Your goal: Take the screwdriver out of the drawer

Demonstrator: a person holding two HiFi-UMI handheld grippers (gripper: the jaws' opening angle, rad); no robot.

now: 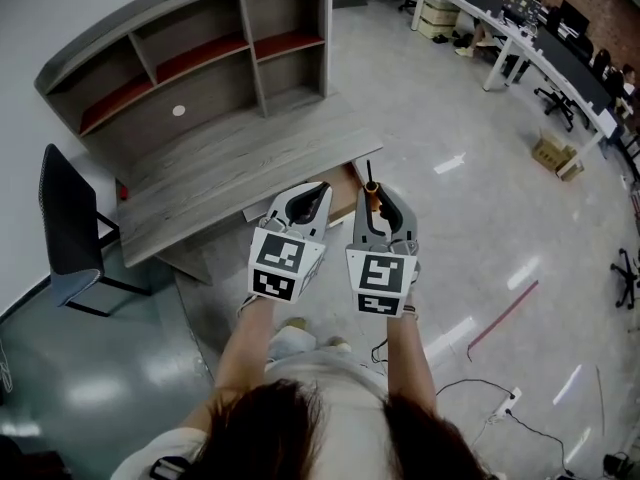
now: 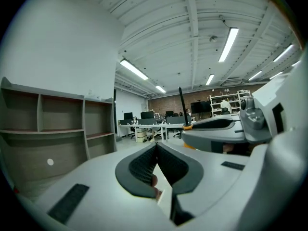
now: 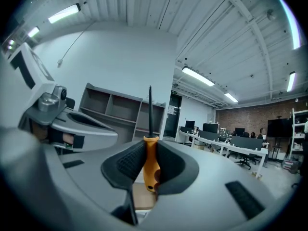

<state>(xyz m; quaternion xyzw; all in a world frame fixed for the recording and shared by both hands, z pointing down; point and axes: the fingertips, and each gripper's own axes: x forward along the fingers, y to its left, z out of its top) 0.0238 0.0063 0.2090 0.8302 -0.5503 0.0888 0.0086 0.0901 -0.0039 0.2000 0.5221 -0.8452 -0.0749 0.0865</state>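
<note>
Head view looks down on a glossy grey floor [image 1: 480, 218] and, far left, a long desk [image 1: 230, 168] in grey wood-grain laminate with a boxy hutch [image 1: 200, 58] of open cubbies whose shelves are reddish. A black mesh-backed chair [image 1: 70, 228] stands at the desk's left end. Under the desk's near edge a drawer [image 1: 341, 196] stands pulled out, its tan bottom showing between the two tools. Both tools are smooth grey moulded plastic with black, finely ribbed pads. The left gripper [image 1: 310, 196] has its jaws pressed together on nothing. The right gripper [image 1: 381, 208] is clamped on the screwdriver [image 1: 369, 193], pads squeezing the rounded orange plastic handle while the thin black shaft points away past the jaw tips. The screwdriver appears lifted clear above the drawer, just right of the left gripper, so the taking-out looks essentially done. What probably remains is to carry it away or set it down, and the drawer is not yet closed.
</note>
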